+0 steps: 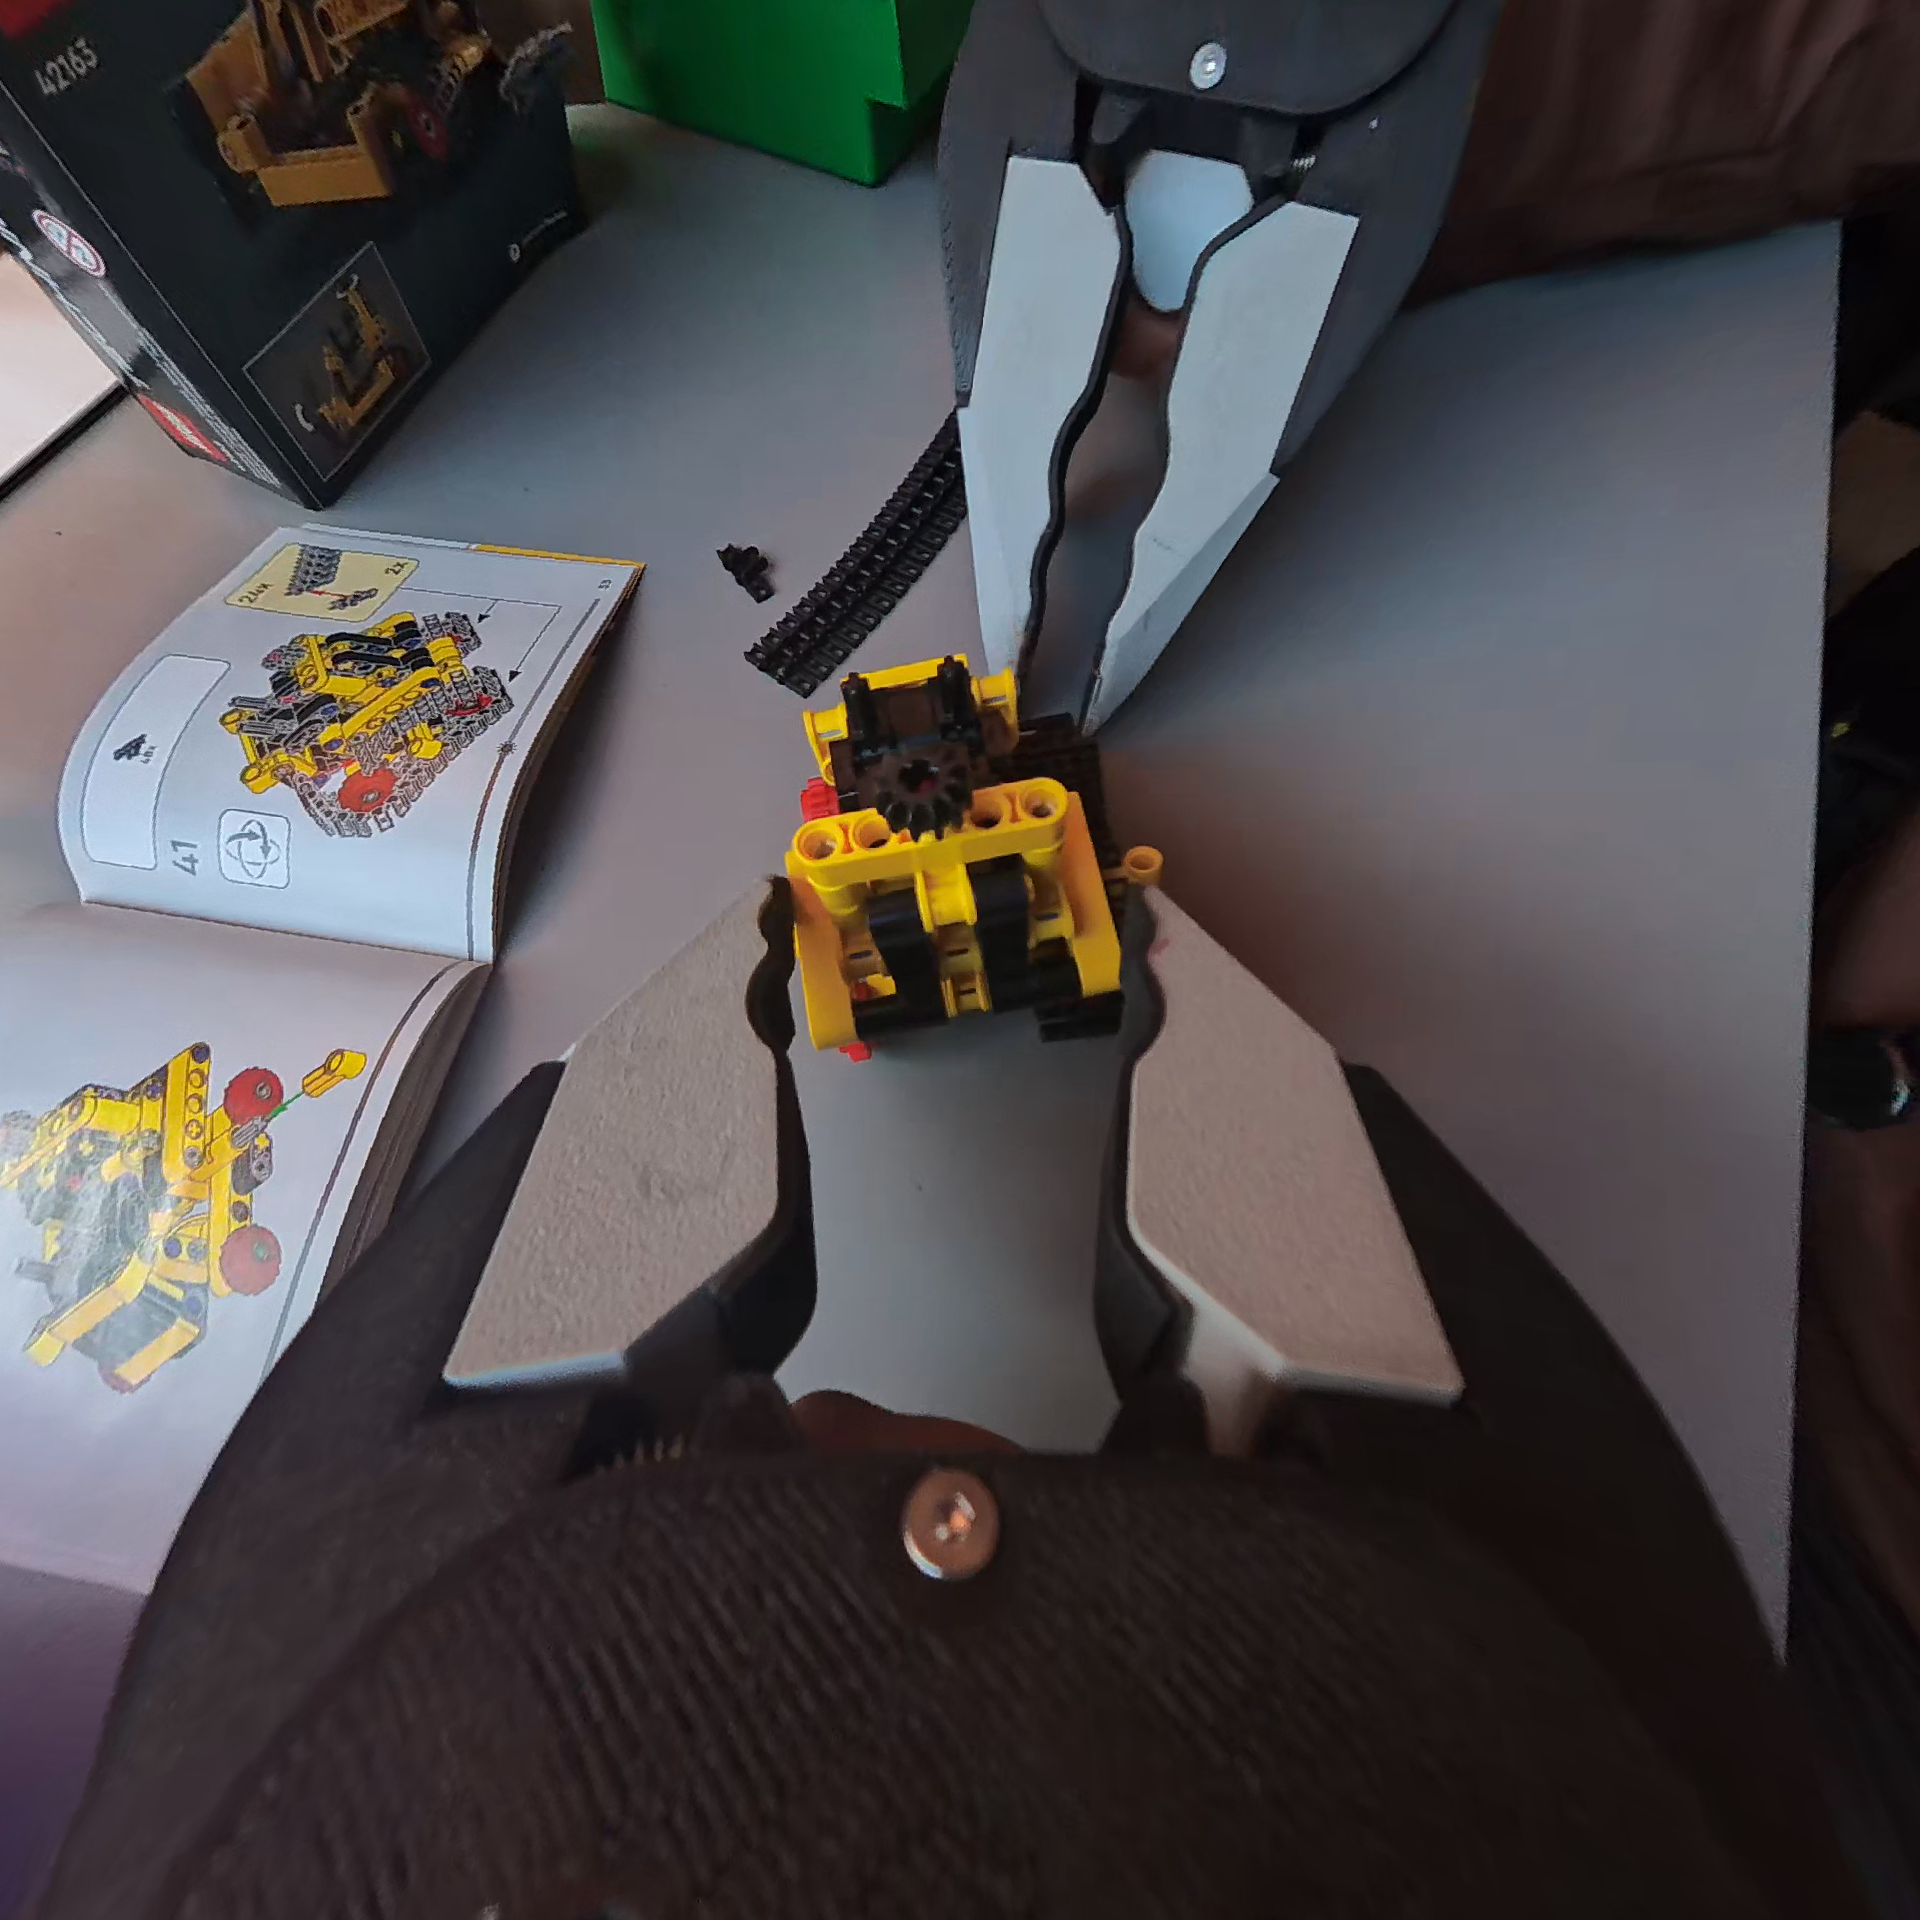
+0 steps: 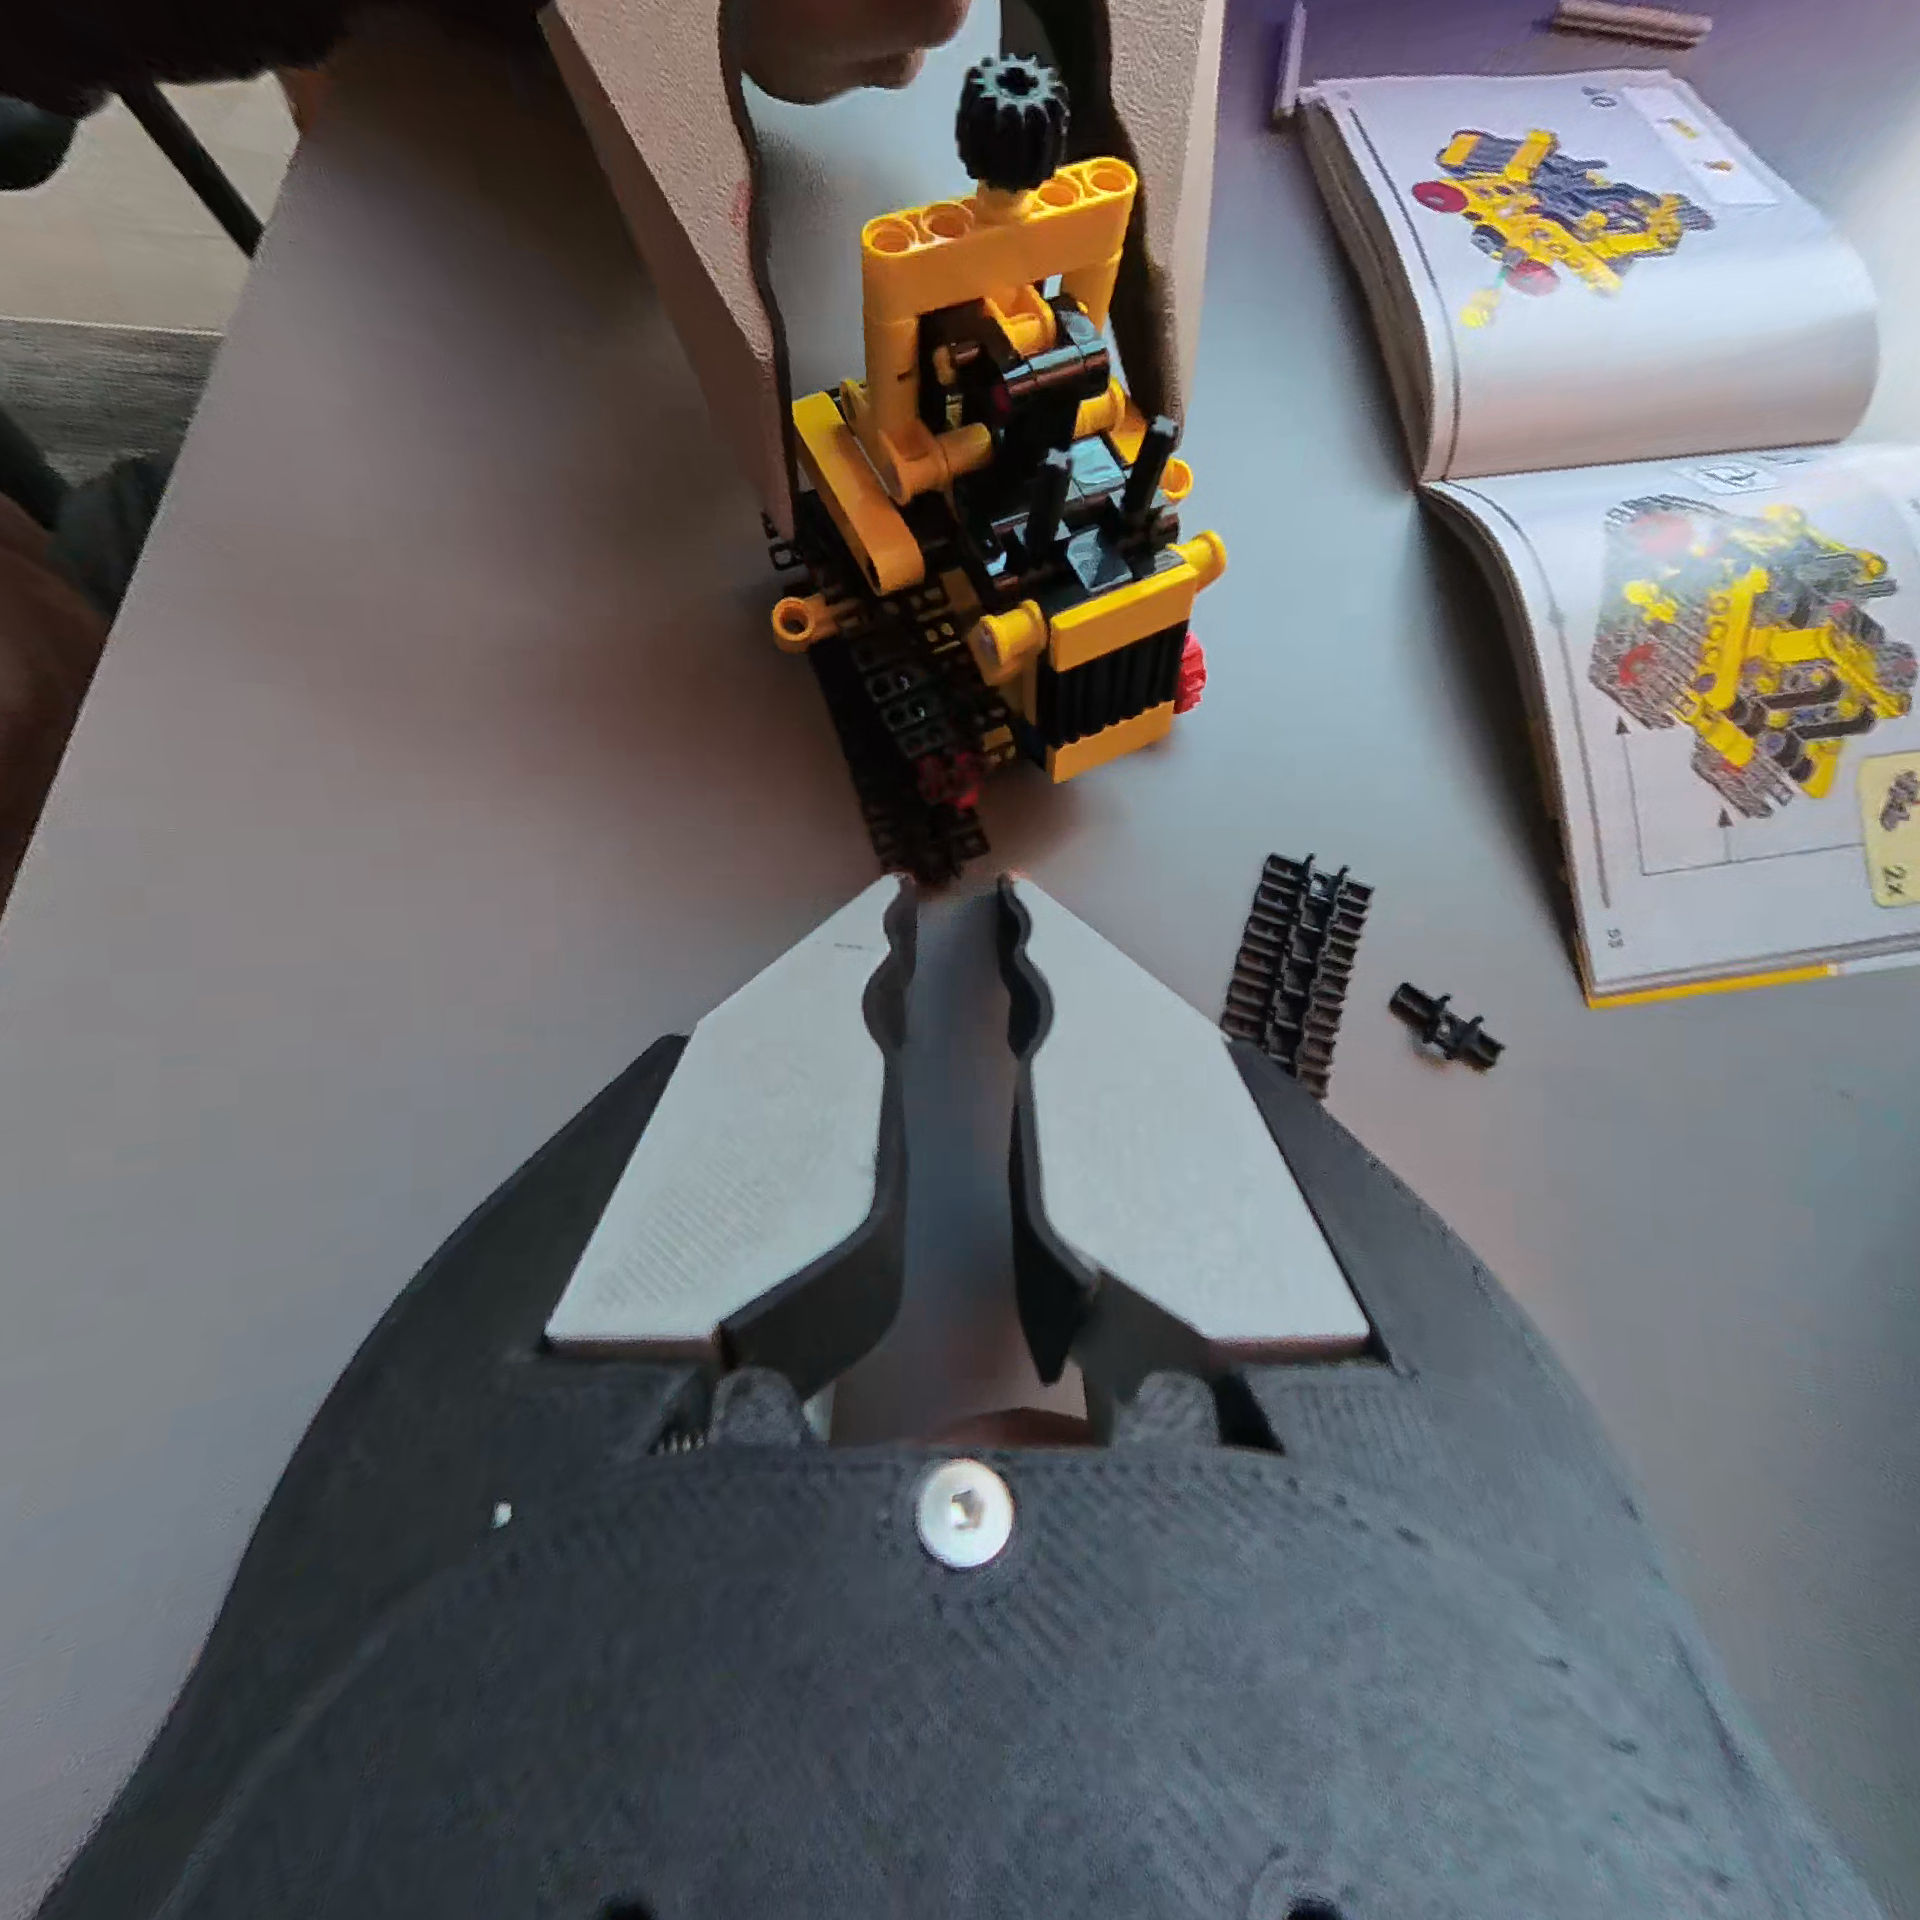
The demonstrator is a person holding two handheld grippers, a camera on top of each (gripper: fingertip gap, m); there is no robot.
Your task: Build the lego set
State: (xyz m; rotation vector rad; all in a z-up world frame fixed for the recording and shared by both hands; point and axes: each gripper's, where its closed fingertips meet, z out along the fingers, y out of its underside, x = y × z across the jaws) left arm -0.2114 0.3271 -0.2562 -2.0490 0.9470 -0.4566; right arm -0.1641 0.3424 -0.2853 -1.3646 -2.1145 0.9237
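A yellow and black bulldozer model (image 1: 956,904) stands on the grey table (image 1: 1455,831), with a black gear on top and a black track on one side. My left gripper (image 1: 958,888) is shut on the model's body, one finger on each side. It also shows at the top of the right wrist view (image 2: 971,478), around the model (image 2: 1101,665). My right gripper (image 2: 953,883) is open by a narrow gap with nothing between the fingers. Its tips sit at the end of the model's track (image 2: 925,769). In the left wrist view it (image 1: 1058,696) comes in from the far side.
A loose black track strip (image 1: 862,571) (image 2: 1299,966) and a small black piece (image 1: 746,571) (image 2: 1446,1023) lie beside the model. An open instruction booklet (image 1: 312,727) (image 2: 1662,312), the set's box (image 1: 260,208) and a green object (image 1: 790,73) stand nearby. The table edge (image 1: 1818,727) is close. My hands' fingertips stand some 7 cm from each other.
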